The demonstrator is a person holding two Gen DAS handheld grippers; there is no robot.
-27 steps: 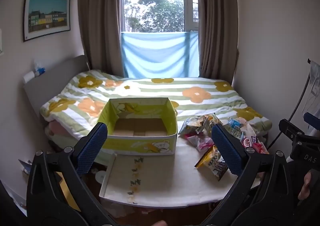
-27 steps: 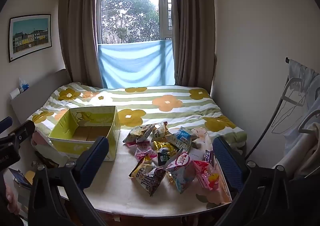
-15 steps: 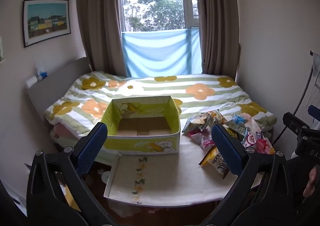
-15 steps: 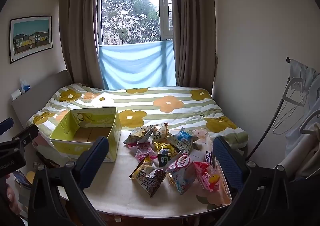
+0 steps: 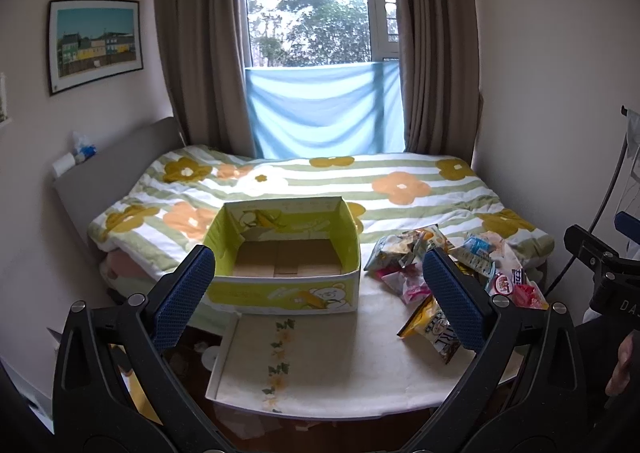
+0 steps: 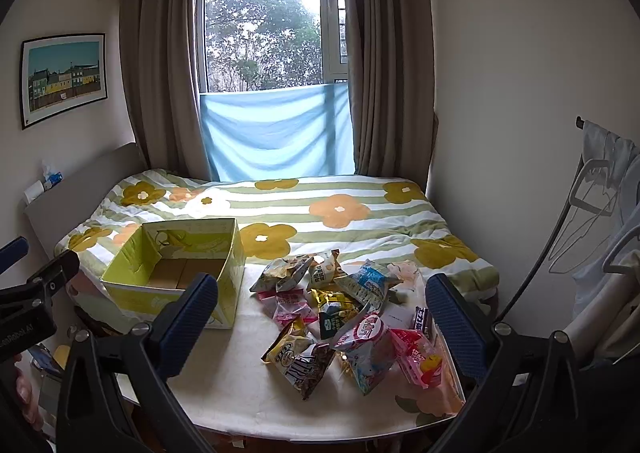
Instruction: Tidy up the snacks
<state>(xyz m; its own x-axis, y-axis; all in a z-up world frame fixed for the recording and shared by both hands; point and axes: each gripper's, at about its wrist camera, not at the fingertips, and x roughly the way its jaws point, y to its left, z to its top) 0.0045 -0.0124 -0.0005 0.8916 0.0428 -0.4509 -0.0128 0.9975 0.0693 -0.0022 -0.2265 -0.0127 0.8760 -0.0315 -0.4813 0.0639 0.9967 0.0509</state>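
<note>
Both of my grippers hang spread wide with nothing between their blue pads: my left gripper (image 5: 318,289) frames the lower middle of its view, and my right gripper (image 6: 320,311) does the same in its own. Straight past my left fingers sits the yellow-green cardboard box (image 5: 286,291), open at the top, its brown floor bare; it stands on the far left part of the small white table (image 5: 320,369), its back edge against the bed. In my right view that same box (image 6: 180,273) lies at centre left, partly behind my left-hand blue pad (image 6: 188,323). The snack packets (image 6: 340,309) lie heaped on the table at the centre and lower right of the right view, well apart from the box's inside: a dark chocolate-coloured bag (image 6: 300,363) nearest me, a pink-and-white pouch (image 6: 366,345) beside it, a red-pink packet (image 6: 416,357) further right, and blue, white and gold packets behind. In my left view the heap (image 5: 432,277) sits at centre right, my right-hand pad (image 5: 454,301) covering part of it. Behind the table spreads the bed with a striped flower quilt (image 6: 320,213), then brown curtains (image 6: 160,73), a window (image 6: 268,21) with a blue cloth (image 6: 276,133) across its lower part, and a framed picture (image 6: 64,79) at upper left. Hangers and clothes (image 6: 600,221) crowd the right edge.
</note>
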